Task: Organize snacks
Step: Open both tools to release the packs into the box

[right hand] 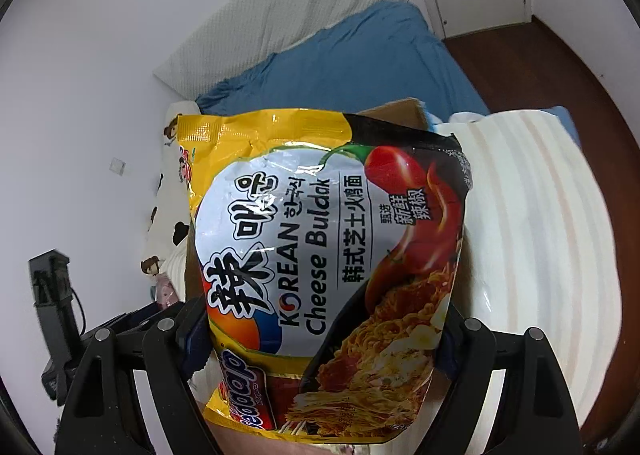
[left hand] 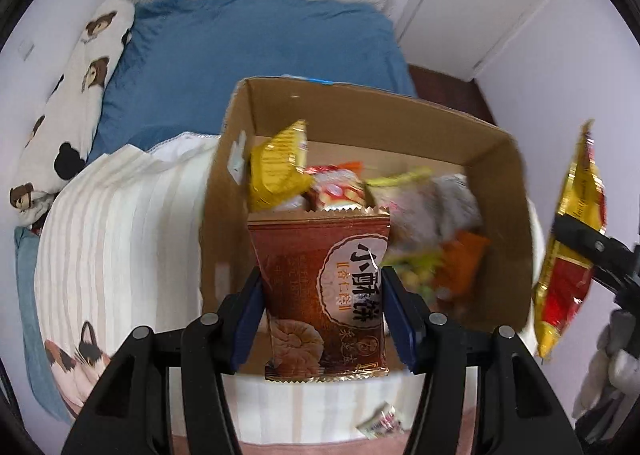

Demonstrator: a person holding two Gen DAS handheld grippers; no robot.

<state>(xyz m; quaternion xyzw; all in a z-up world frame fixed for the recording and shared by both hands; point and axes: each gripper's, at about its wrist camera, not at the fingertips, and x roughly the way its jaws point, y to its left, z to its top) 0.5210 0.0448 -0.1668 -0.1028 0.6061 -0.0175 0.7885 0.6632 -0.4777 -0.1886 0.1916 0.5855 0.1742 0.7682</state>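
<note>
The left claw (left hand: 322,307) pinches a brown biscuit packet (left hand: 324,295) at lower centre; the right claw (right hand: 320,331) pinches a noodle bag (right hand: 328,263). Behind, a cardboard box (left hand: 500,183) holds mixed snack packets (left hand: 280,171), on a striped blanket (left hand: 120,223) over the blue bed (left hand: 256,55).

Light: soft, even, rather dim indoor light; walls read pale violet.
Shadows: faint, no hard edges.
Glare: small highlights on the glossy yellow noodle packet (right hand: 328,267).
Blur: the brown cardboard box (left hand: 496,159) and its contents smear on the right.
Distortion: strong fisheye bowing, black corners in both views.
</note>
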